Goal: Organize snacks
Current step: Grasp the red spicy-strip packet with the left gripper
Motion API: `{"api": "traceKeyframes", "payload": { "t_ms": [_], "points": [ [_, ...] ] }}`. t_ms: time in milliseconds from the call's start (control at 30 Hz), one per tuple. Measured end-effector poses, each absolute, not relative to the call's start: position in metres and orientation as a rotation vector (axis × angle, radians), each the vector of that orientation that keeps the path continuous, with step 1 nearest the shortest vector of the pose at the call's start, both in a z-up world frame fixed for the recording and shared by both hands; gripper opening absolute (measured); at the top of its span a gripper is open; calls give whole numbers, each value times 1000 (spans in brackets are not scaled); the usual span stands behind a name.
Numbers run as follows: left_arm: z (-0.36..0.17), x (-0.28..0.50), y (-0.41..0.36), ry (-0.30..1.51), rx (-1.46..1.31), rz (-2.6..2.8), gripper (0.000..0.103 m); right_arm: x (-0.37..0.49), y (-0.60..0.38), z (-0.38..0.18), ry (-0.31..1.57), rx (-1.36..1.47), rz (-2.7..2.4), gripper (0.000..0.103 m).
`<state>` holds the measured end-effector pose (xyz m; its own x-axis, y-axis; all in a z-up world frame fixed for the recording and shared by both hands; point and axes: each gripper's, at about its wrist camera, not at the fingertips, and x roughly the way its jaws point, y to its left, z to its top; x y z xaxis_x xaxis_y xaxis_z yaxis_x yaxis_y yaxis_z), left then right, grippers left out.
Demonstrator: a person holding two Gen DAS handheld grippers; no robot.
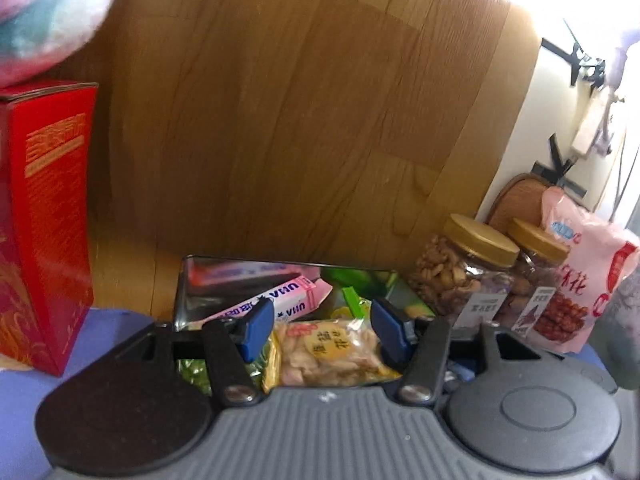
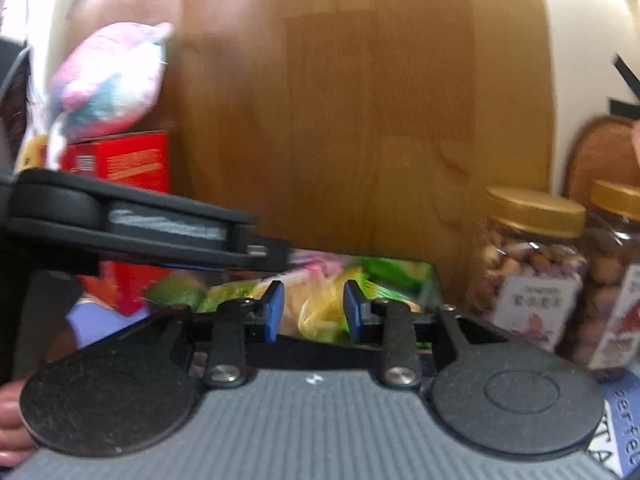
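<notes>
Two hand-held grippers are hovering spread and empty over the metal tin [image 1: 192,280] on the bench, the left hand-held gripper [image 1: 322,326] framing a peanut packet [image 1: 328,356], the right hand-held gripper [image 2: 314,312] facing yellow-green wrappers [image 2: 316,312], so sorting seems underway and lowering to pinch comes next.

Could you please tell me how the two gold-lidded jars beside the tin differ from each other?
The nearer jar stands next to the tin and holds pale nuts; the farther jar holds darker, browner pieces. The pink bag partly covers the farther jar, while the nearer jar shows fully. Both are clear, upright, gold-lidded and white-labelled.
</notes>
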<state>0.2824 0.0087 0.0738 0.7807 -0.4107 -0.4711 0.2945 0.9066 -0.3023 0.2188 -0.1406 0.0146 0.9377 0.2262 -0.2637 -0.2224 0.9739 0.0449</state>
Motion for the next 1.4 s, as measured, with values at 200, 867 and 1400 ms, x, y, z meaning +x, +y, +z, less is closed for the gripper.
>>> {"api": "traceKeyframes", "payload": {
  "t_ms": [200, 867, 1400],
  "points": [
    [77, 233, 37, 625, -284, -505, 56, 162, -197, 8, 441, 234, 364, 43],
    [13, 122, 21, 848, -415, -541, 44, 39, -143, -47, 505, -23, 374, 52],
    [26, 91, 10, 771, -323, -551, 23, 25, -156, -51, 502, 51, 399, 35]
  ]
}}
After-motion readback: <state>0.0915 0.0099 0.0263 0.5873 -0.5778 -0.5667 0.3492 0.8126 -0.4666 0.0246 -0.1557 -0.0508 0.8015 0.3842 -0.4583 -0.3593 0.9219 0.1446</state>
